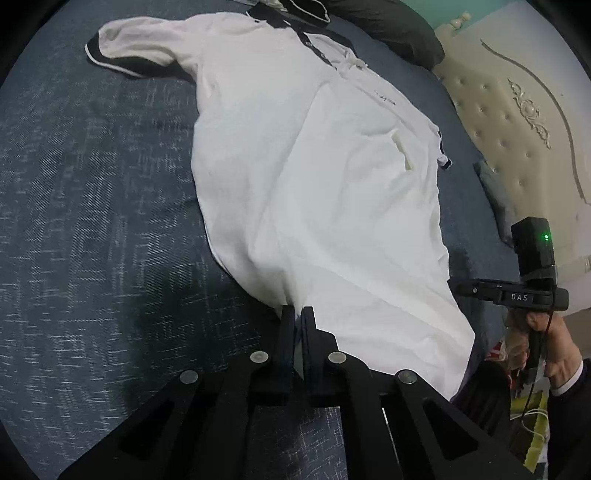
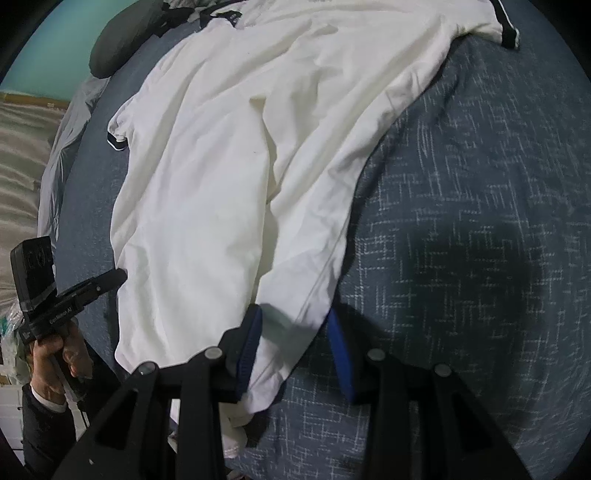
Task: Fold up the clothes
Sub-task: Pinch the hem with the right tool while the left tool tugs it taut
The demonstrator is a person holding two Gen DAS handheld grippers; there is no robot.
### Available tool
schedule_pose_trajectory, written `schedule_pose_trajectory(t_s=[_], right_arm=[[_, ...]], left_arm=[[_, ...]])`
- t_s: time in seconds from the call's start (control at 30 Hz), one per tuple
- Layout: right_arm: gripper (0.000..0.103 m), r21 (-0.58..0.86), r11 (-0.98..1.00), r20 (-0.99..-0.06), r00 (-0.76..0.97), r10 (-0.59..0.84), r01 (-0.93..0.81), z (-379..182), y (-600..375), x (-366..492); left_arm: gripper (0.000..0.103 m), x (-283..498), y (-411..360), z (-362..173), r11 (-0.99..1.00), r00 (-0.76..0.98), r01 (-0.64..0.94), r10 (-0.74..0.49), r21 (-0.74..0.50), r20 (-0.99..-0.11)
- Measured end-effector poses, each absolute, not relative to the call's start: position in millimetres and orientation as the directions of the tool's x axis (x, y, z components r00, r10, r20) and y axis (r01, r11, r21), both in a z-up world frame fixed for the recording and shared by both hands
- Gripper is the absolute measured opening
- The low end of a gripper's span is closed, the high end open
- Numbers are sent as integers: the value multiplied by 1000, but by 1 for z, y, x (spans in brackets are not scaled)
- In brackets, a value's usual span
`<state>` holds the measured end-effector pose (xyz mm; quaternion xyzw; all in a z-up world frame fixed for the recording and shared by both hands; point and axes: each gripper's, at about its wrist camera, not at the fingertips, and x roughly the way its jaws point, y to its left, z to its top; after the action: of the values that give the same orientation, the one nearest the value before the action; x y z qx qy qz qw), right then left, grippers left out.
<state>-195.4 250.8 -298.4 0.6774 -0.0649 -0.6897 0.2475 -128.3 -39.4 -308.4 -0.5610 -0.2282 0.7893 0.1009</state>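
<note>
Two grippers at white shirt (image 1: 314, 177) hem, headboard (image 1: 517, 122) only in left view

Shirt (image 1: 314, 177) spread on bed (image 1: 92, 221), cushion (image 1: 391, 26) behind its collar

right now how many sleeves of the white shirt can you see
2: one sleeve spread on the blue bedcover, the other sleeve tucked along the shirt's opposite edge.
</note>
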Motion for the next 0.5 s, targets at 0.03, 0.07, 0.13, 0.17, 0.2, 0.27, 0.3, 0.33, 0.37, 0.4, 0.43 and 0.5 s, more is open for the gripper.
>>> schedule_pose_trajectory(t_s=[0.03, 0.07, 0.13, 0.17, 0.2, 0.27, 0.3, 0.33, 0.37, 0.4, 0.43, 0.5], right_arm=[[35, 429, -865, -900, 35, -435, 260, -296, 251, -196], [25, 433, -860, -896, 29, -442, 269, -293, 252, -196], [14, 438, -852, -892, 18, -452, 285, -288, 252, -196], [8, 440, -851, -890, 15, -455, 289, -286, 253, -196], [5, 441, -849, -889, 11, -458, 292, -284, 254, -195], [3, 442, -845, -886, -2, -464, 301, -280, 260, -193], [3, 442, -844, -884, -9, -467, 305, -277, 263, -193], [2, 440, -843, -884, -17, -468, 308, -273, 267, -194], [1, 439, -843, -883, -25, -469, 312, -268, 272, -195], [1, 437, -843, -882, -33, -469, 314, -264, 275, -196], [1, 434, -844, -882, -43, -470, 314, -260, 277, -196], [1, 426, -848, -880, -71, -469, 315, -250, 283, -197]], left_arm=[[3, -128, -41, -306, -877, -353, 95, 412, -471, -840], [3, -127, -42, -303, -879, -355, 92, 410, -468, -840], [3, -126, -45, -298, -882, -360, 88, 405, -463, -840], [3, -125, -46, -295, -883, -362, 86, 404, -461, -840], [3, -124, -47, -293, -884, -366, 85, 402, -460, -840], [3, -123, -49, -287, -885, -374, 83, 399, -459, -837], [3, -122, -50, -284, -885, -378, 82, 397, -458, -836], [3, -121, -51, -281, -886, -382, 81, 396, -457, -835], [3, -121, -52, -278, -887, -387, 79, 394, -456, -834], [3, -120, -54, -275, -887, -392, 77, 393, -455, -832], [3, -119, -55, -272, -888, -396, 76, 390, -453, -831], [3, -119, -57, -267, -891, -401, 75, 384, -447, -832]])
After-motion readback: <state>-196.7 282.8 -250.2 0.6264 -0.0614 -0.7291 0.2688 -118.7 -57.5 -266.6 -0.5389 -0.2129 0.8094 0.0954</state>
